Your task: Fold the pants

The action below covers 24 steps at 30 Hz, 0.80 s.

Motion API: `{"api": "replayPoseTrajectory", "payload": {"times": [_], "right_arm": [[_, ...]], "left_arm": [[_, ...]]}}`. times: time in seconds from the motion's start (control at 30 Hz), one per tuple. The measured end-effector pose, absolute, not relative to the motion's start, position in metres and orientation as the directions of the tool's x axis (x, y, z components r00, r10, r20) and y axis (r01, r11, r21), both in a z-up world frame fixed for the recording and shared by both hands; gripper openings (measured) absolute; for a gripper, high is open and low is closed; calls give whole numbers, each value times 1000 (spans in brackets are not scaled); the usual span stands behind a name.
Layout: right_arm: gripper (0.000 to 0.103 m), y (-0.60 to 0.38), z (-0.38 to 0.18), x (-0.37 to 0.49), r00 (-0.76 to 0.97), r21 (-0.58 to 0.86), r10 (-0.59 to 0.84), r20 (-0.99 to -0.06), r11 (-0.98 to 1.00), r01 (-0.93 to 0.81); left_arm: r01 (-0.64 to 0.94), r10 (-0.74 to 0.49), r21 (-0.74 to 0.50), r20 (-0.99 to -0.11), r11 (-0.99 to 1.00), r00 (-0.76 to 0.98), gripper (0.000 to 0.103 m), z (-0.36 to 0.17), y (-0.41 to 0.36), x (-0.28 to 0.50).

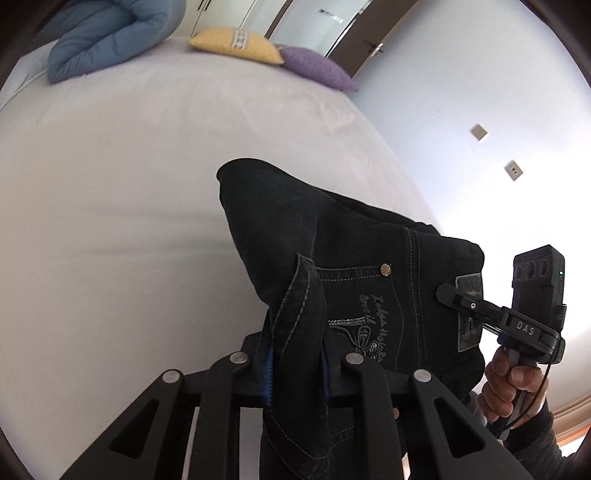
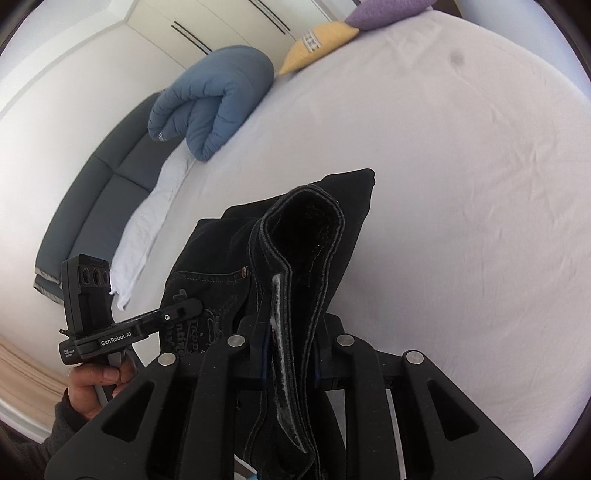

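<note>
I have the black jeans [image 1: 354, 266] lifted above the white bed [image 1: 129, 184], hanging between my two grippers. My left gripper [image 1: 295, 373] has its fingers closed down on a fold of the waistband, the denim bunched between the blue pads [image 1: 269, 373]. My right gripper [image 2: 291, 354] is likewise pinched tight on a thick edge of the jeans [image 2: 303, 236], with the cloth rising out of its fingers as an open loop. In the left view I can see the right gripper [image 1: 448, 293] from the side, its tip against the leather patch [image 1: 469, 314] at the waist; whether that tip really bites the patch itself I cannot quite tell at this angle. A pocket with pale stitched lettering [image 1: 373, 314] faces the left camera. At the far end of the bed lie a folded blue duvet [image 2: 214, 103], a yellow cushion [image 2: 317, 40] and a purple cushion [image 2: 388, 11].
</note>
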State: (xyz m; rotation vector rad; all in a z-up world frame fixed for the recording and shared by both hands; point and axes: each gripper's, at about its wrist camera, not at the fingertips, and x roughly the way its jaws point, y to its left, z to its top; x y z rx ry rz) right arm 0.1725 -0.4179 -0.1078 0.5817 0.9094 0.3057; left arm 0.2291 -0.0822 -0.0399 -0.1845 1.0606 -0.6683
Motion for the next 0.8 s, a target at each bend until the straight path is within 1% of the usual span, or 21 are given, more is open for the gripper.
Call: {"api": "replayPoseTrajectory", "payload": {"times": [0.13, 0.33, 0.47, 0.53, 0.63, 0.8], "right_arm": [[15, -437, -83, 202, 599, 601, 491, -633, 799, -20], [14, -471, -56, 267, 605, 595, 477, -638, 804, -7], [15, -499, -56, 302, 599, 585, 461, -655, 811, 16], [15, -508, -62, 319, 589, 583, 456, -667, 812, 32], [15, -521, -82, 343, 562, 579, 451, -693, 813, 63], [15, -539, -133, 370, 502, 577, 449, -739, 807, 129]], "left_arm": [[459, -593, -421, -730, 782, 341, 19, -8, -100, 254], [479, -583, -390, -724, 786, 368, 19, 13, -129, 294], [478, -568, -380, -744, 792, 351, 19, 0, -147, 325], [471, -558, -379, -762, 796, 329, 19, -16, -152, 338], [457, -549, -387, -781, 800, 299, 19, -40, -163, 354], [443, -519, -381, -819, 811, 246, 21, -85, -176, 363]]}}
